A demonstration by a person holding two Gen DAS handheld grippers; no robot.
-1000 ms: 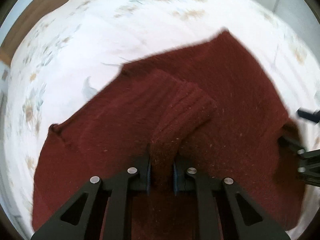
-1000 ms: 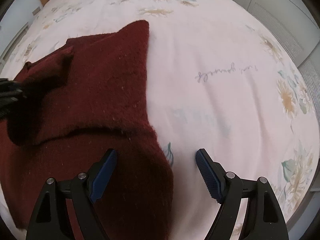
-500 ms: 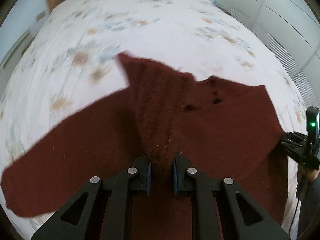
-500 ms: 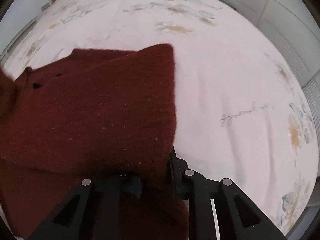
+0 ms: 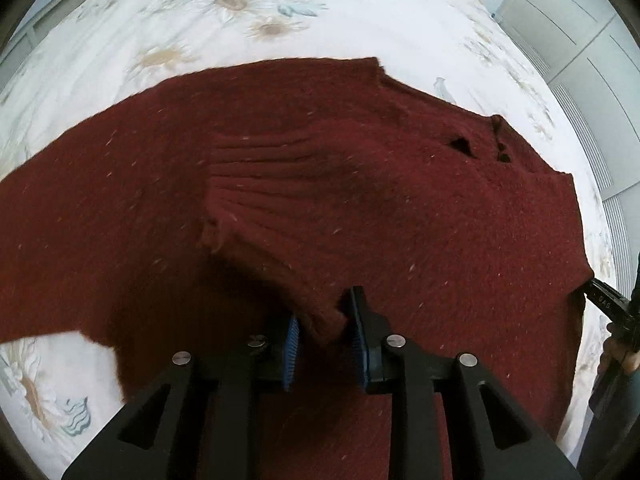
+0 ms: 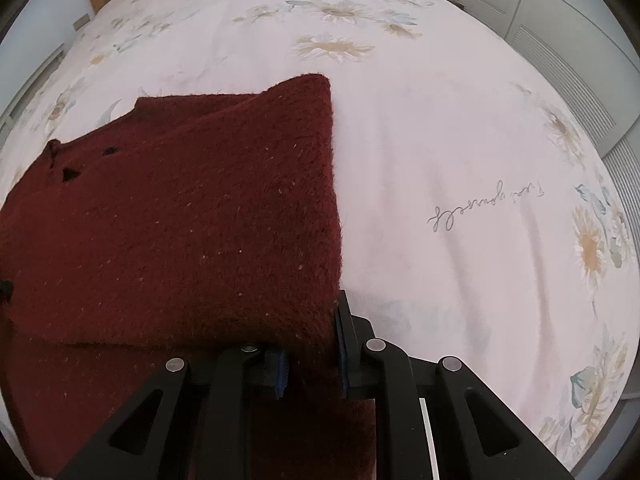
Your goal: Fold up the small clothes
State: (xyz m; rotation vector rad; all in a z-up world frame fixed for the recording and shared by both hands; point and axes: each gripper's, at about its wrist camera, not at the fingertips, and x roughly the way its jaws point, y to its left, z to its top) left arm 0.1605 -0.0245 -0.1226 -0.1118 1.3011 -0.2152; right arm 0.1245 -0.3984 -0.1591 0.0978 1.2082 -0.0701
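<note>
The sleeve (image 5: 256, 204) now lies across the maroon sweater (image 5: 400, 208); the left gripper (image 5: 324, 332), pointing steeply down, has just been opening around it. The right gripper (image 6: 310, 354) pinches the sweater's edge.

The sweater (image 5: 400, 208) is dark red with tiny pale specks all over, and its cuff (image 5: 260, 176) has raised stripes knitted in. The bed cover (image 6: 440, 152) is pale pinkish white with yellow and tan daisies, blue-green leaves and thin grey handwriting. Both grippers are black with blue pads (image 5: 292, 340). The cupboard doors (image 5: 580, 40) by the bed's far right corner are white.
</note>
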